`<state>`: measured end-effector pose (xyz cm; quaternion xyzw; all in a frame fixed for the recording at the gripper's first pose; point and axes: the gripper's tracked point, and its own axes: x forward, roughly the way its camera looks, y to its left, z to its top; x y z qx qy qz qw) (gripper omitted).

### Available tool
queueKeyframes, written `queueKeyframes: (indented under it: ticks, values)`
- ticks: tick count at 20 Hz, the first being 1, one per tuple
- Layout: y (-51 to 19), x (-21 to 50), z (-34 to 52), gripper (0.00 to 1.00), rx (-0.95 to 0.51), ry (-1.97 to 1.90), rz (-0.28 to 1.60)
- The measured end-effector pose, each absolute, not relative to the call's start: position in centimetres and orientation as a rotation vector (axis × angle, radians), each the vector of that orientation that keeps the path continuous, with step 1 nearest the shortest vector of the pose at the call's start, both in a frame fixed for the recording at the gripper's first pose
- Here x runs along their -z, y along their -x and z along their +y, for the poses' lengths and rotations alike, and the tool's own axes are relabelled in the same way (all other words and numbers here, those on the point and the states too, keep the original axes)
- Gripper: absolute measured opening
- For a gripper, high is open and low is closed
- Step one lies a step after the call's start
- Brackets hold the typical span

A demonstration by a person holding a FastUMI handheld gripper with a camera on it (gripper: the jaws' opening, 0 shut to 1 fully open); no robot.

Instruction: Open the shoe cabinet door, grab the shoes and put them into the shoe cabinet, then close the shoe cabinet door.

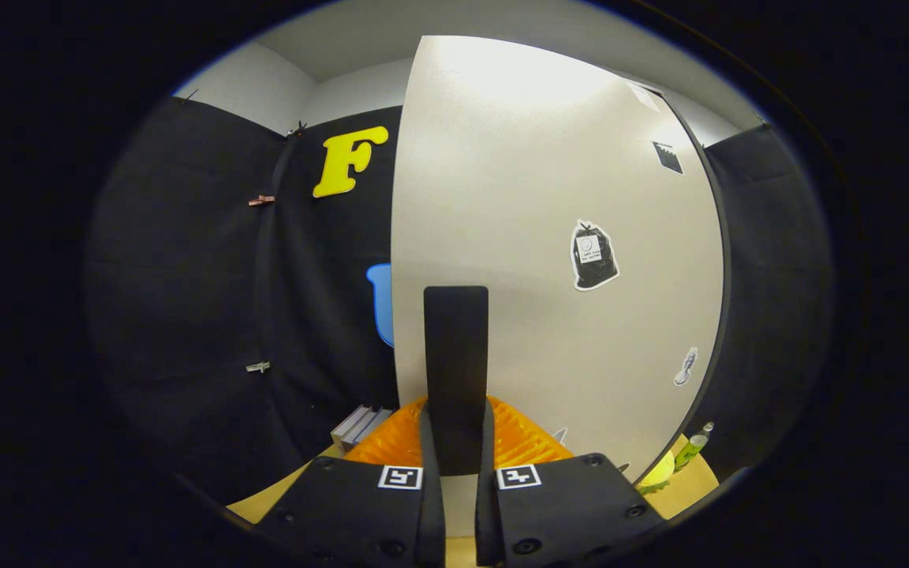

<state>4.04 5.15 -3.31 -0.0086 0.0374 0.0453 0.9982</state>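
Two fingers (455,461) clench the dark handle (456,371) standing upright between them on the pale cabinet door (549,260), which fills the space just beyond. Judging by this, a door step is in hand; keep the grip firm and swing along the hinge's arc. Orange rack (529,442) sits below on the desk (691,481).

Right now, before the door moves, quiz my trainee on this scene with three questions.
1. True or false: the fingers are closed on the black handle of the cabinet door.
2. What sits low down just beyond the fingers, by the door? A) an orange rack B) a red bucket C) a blue towel
3. Fill in: the bag-shaped sticker is stuck on the ____.
Key: 1 true; 2 A; 3 door.
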Motion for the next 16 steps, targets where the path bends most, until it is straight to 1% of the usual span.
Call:
queueKeyframes:
  ticks: [9,16]
  values:
    - [4.3,2.8,0.2,0.19,-0.188,0.001,0.101]
    - [9.5,1.9,-6.9,0.19,-0.165,-0.020,0.078]
